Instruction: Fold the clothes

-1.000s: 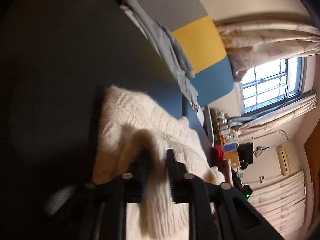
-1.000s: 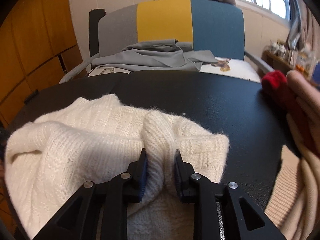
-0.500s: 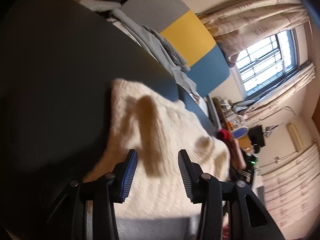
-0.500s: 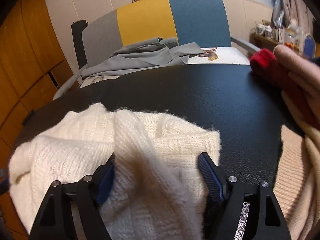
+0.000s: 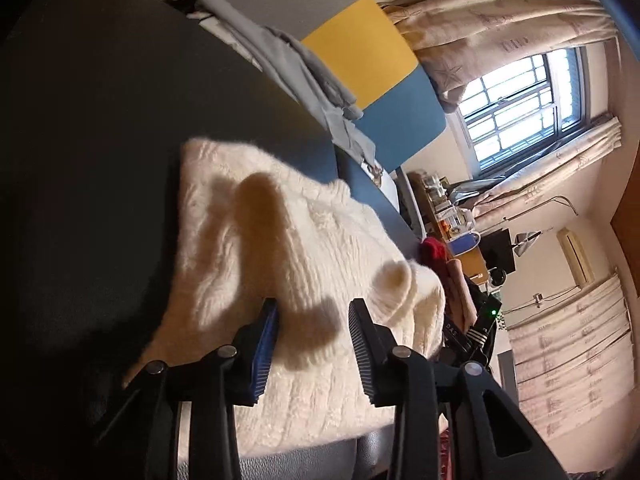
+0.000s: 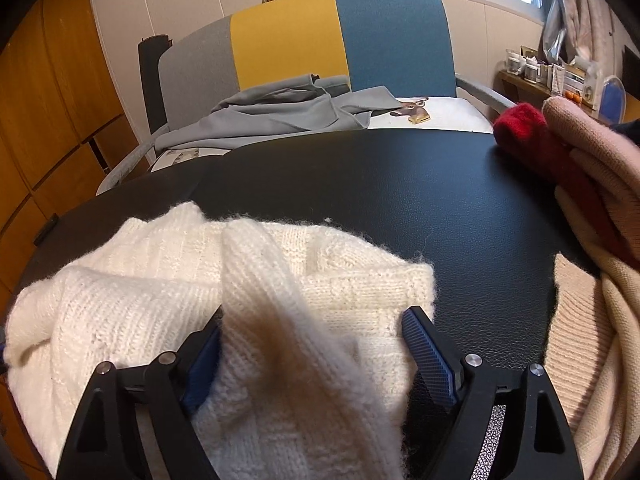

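A cream knitted sweater lies folded on the black round table; it also shows in the right wrist view. My left gripper is open and hovers just above the sweater's near part. My right gripper is open wide, its jaws on either side of a raised fold of the sweater without pinching it.
A stack of folded knitwear, red, pink and beige, lies at the table's right edge. Behind the table stands a grey, yellow and blue chair with a grey garment on its seat.
Both grippers were shut on folds of the sweater a second ago. Both have opened and let go, and the sweater has settled on the table. The left gripper drew back a little.
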`<control>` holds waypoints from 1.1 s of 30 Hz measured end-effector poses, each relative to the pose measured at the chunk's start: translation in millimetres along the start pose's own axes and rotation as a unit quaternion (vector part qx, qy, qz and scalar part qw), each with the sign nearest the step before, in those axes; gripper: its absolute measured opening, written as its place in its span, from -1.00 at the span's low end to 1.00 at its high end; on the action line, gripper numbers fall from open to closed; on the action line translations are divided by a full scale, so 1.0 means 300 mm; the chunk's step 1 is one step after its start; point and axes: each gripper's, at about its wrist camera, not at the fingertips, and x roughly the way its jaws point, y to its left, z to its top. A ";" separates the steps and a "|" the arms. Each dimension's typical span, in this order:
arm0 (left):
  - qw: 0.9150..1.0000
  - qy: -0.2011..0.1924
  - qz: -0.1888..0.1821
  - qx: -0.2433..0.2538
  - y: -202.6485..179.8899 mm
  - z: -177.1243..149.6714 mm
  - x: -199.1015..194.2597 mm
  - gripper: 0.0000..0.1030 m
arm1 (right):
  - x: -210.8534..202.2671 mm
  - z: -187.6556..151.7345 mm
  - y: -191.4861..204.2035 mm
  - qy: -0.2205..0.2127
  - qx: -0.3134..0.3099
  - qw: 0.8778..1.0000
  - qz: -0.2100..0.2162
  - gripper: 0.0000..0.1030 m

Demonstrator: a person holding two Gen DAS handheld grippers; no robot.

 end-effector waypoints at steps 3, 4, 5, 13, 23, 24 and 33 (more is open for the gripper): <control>1.000 0.000 0.016 0.010 -0.013 -0.003 0.008 -0.88 | 0.000 -0.001 0.001 0.000 0.000 1.000 -0.001 0.66; 1.000 0.001 0.010 0.007 -0.020 0.004 0.011 -0.88 | 0.000 -0.002 0.001 0.000 -0.001 1.000 -0.001 0.66; 1.000 0.000 -0.005 0.003 -0.028 0.013 0.011 -0.88 | 0.000 -0.002 0.002 -0.001 -0.001 1.000 -0.002 0.66; 0.998 -0.021 -0.059 0.009 -0.127 0.143 0.029 -0.88 | 0.002 -0.002 0.001 0.000 -0.001 1.000 -0.003 0.68; 0.999 -0.022 -0.037 -0.018 -0.114 0.306 0.139 -0.88 | 0.003 -0.003 0.000 -0.001 0.000 1.000 -0.006 0.71; 0.999 -0.019 -0.032 -0.019 -0.110 0.317 0.149 -0.82 | 0.004 -0.002 -0.002 0.000 0.001 1.000 -0.006 0.72; 0.997 -0.029 0.061 0.035 -0.036 0.253 0.020 -0.48 | 0.014 0.000 -0.019 0.005 0.016 1.000 -0.005 0.87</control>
